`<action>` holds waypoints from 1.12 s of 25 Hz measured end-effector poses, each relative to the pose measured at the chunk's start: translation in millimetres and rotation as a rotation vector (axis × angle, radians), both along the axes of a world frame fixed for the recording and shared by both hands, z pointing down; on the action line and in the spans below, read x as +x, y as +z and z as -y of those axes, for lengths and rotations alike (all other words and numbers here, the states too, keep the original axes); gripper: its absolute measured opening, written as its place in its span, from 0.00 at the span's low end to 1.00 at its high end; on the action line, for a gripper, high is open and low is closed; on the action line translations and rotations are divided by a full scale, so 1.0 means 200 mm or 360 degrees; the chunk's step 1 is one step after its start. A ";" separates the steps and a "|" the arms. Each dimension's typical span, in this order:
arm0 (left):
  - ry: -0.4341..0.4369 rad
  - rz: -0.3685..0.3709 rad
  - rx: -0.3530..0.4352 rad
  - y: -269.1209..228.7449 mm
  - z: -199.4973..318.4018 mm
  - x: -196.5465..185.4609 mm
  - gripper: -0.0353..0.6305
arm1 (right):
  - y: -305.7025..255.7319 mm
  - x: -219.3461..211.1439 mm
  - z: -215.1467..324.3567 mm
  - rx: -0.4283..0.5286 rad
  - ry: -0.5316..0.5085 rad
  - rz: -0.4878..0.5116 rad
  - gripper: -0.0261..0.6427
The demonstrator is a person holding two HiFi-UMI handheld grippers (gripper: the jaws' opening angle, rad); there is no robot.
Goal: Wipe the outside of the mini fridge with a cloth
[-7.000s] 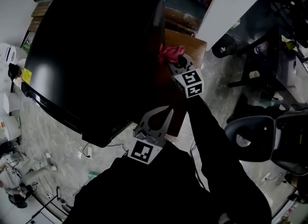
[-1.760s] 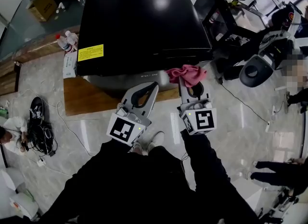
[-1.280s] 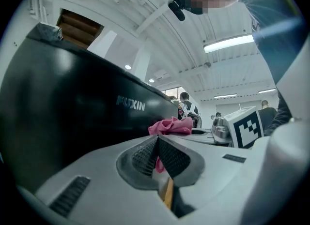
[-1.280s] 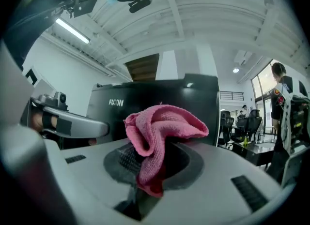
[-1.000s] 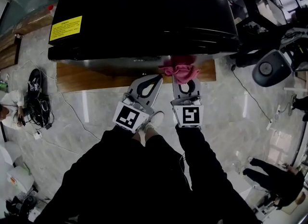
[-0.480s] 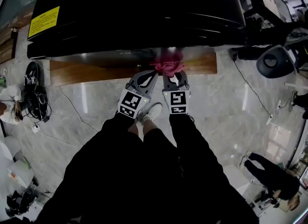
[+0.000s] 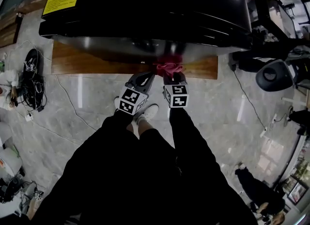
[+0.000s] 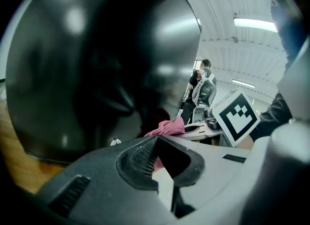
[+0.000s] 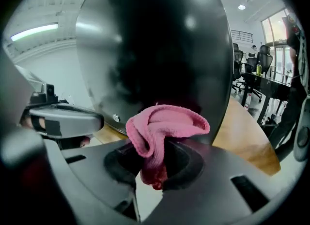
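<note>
The black mini fridge stands on a low wooden platform, and its glossy front face fills both gripper views. My right gripper is shut on a pink cloth, which lies low against that front face. In the right gripper view the cloth bulges out of the pinched jaws of the right gripper. My left gripper hovers just left of it, shut and empty. The left gripper sees the cloth beside it.
A yellow label sits on the fridge top. An office chair stands at the right, and cables and a bag lie on the floor at the left. My white shoe is below the grippers. A person stands far off.
The right gripper has carried the cloth round from the fridge's side to its front and down that face. The left gripper has followed alongside, still shut and empty.
</note>
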State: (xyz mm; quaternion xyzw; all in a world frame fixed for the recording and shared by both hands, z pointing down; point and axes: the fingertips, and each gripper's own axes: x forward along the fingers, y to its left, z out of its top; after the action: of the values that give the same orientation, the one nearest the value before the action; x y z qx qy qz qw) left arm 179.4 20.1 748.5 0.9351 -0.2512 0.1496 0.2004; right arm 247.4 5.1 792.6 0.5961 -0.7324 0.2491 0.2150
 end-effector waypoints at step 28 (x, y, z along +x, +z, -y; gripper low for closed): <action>-0.0122 -0.0233 0.0686 -1.78 -0.55 -1.01 0.06 | -1.99 -0.99 -0.60 0.0891 -0.0653 0.0289 0.17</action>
State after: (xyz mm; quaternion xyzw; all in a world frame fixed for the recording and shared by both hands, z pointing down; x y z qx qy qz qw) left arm -21.8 129.4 392.0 0.9544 -0.2975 0.0165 0.0194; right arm 50.2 125.1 393.9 0.4479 -0.8928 0.0424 0.0228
